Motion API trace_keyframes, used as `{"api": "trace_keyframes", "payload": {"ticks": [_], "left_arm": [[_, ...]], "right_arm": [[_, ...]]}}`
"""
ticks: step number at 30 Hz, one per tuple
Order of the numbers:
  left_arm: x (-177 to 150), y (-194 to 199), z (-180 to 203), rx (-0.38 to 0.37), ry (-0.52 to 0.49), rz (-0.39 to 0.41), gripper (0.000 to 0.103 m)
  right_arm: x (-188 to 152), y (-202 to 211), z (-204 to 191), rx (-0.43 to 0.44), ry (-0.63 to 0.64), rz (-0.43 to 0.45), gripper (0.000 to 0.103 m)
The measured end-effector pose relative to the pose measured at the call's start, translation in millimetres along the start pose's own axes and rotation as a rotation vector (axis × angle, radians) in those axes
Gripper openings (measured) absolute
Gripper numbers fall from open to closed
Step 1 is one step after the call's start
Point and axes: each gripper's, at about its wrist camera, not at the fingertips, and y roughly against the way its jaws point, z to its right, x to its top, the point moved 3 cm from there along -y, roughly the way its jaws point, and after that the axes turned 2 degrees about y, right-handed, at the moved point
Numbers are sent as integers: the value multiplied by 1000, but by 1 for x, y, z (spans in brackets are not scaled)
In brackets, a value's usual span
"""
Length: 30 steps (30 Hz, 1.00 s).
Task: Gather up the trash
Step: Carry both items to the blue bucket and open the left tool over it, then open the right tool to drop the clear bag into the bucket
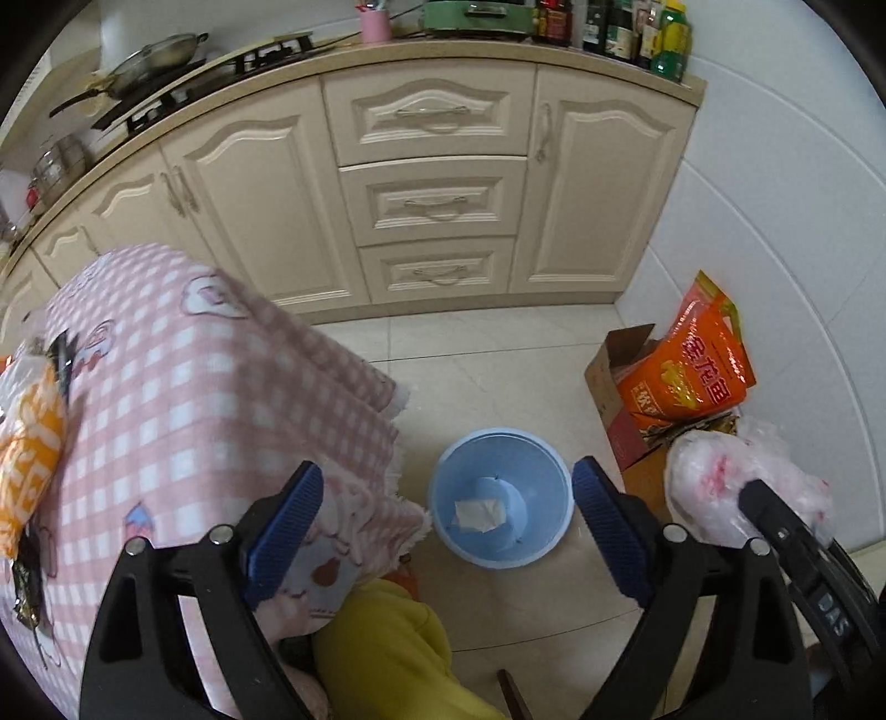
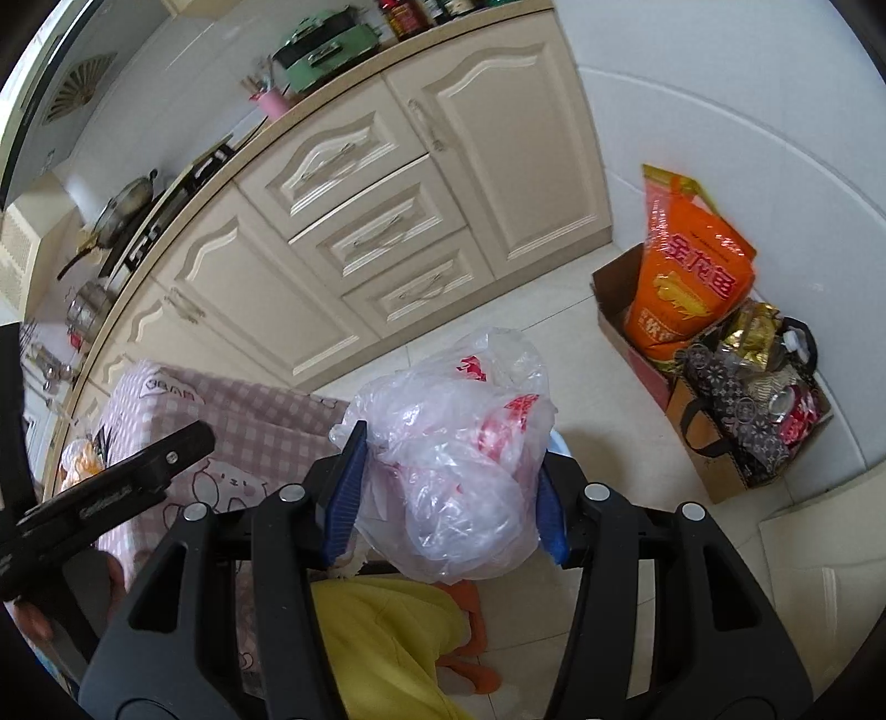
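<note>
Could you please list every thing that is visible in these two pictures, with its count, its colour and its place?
plastic bag: one, clear with red print, crumpled between the right gripper's pads
bin: one, light blue, on the floor beside the table
paper scrap: one, whitish, lying inside the bin
tablecloth: one, pink and white check, over the table at left
snack packet: one, orange and white, on the tablecloth
rice bag: one, orange, standing in a cardboard box by the wall
cabinets: cream, under the counter
wok: one, metal, on the stove
cup: one, pink, on the counter
left gripper: black with blue pads, open above the bin
right gripper: black with blue pads, shut on the plastic bag
</note>
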Motion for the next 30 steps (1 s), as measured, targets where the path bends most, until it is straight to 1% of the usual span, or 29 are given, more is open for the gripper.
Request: {"api": "trace_keyframes", "payload": {"ticks": [1,2,3,4,5,7,10,12,16,18,21,30], "left_arm": [[-1,3,-5,4,11,2,90],[-1,4,-8,8,20,5,90],[-1,9,-15,19,37,14,90],[0,11,-20,27,46,22,90],[0,14,-23,34,52,29,90],[0,22,-33,44,72,44,90],[-1,29,-39,41,86,55,90],[-3,32,-41,40,90,58,90],[-11,32,-42,35,89,47,90],[-17,33,-41,30,90,41,90],[-24,35,-43,28,96,35,90],[-44,61,-58,16,130,62,90]], "right_arm": [[2,-4,-4,-2,10,-12,56],[5,-7,-9,-3,18,-20,66],[8,-8,-15,6,24,-23,75],[14,-7,-22,19,26,-18,91],[19,-3,-26,38,21,3,93],[27,9,-35,75,23,58,93],[27,19,-43,80,62,75,93],[21,18,-45,79,74,58,93],[3,13,-45,55,65,-21,94],[-5,15,-48,72,82,-46,94],[-12,24,-53,55,100,-35,94],[-23,43,-69,70,120,-23,94]]}}
